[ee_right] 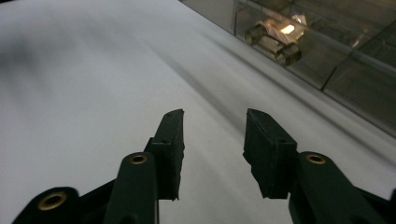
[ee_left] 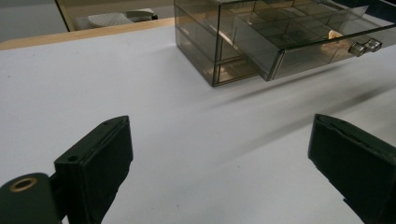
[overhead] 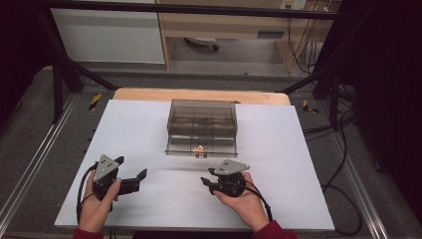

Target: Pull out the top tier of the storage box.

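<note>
I am looking down on a white table sheet (overhead: pixel 149 129) with a smoky, see-through plastic drawer organizer (overhead: pixel 201 119) sitting in the upper middle of the high view. Its bottom drawer (overhead: pixel 201 146) is standing pulled out toward me, and a small pale orange item (overhead: pixel 199 148) is lying in the front middle compartment, just behind the drawer front. In the right gripper view this item is glinting at the upper right, too blurred through the plastic for me to name. The other compartments that I can see through the walls are looking empty, though the tinted plastic is hiding some corners.

I am holding the left gripper (overhead: pixel 133 180) at the lower left of the high view, jaws spread wide with nothing between them and bare sheet below. I am holding the right gripper (overhead: pixel 205 181) at the lower middle, just in front of the open drawer; its jaws are standing partly closed, a narrow gap between the pads (ee_right: pixel 170 140), grasping nothing.

I am judging the organizer to be light, stiff and slick, so it is likely to skid on the sheet if the drawer is pushed without bracing the case. The drawer's best hold is the pair of small clear knobs (ee_left: pixel 365 46) on its front, at the upper right of the left gripper view. The thin plastic could crack under a hard squeeze.
</note>
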A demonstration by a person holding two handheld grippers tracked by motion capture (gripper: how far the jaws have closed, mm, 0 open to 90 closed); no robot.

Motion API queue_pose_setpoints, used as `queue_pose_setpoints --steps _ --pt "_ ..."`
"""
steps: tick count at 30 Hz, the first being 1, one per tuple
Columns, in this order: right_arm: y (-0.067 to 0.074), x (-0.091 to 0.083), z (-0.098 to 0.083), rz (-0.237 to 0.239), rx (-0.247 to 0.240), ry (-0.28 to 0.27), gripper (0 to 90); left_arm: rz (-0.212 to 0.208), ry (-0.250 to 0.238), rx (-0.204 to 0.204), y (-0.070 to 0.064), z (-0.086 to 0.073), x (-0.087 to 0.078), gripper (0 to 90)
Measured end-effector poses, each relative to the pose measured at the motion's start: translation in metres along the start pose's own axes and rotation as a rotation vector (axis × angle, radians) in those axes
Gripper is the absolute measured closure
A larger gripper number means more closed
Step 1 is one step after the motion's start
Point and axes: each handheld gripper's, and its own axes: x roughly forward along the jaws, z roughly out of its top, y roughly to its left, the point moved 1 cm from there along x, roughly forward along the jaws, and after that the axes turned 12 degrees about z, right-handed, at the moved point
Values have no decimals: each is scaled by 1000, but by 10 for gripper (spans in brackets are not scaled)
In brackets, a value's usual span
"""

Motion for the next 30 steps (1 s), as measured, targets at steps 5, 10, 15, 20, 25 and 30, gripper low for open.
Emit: queue_pose_setpoints --steps 5,10,15,20,25,30 --pt "-2 -3 -4 7 -6 -17 700 -8 0 4 -1 0 1 68" --pt "-2 1 -9 12 -28 -22 800 -3 3 5 0 0 1 69" --pt "3 -1 -8 34 -50 -60 875 -10 6 8 -1 0 1 69" --pt "5 -4 -6 53 -67 -93 900 -10 4 5 0 -1 2 69" --pt "4 -4 -7 37 -92 -101 900 -15 1 7 -1 0 1 69" --pt "5 -6 -7 33 -98 -115 900 -16 0 9 -2 0 1 69"
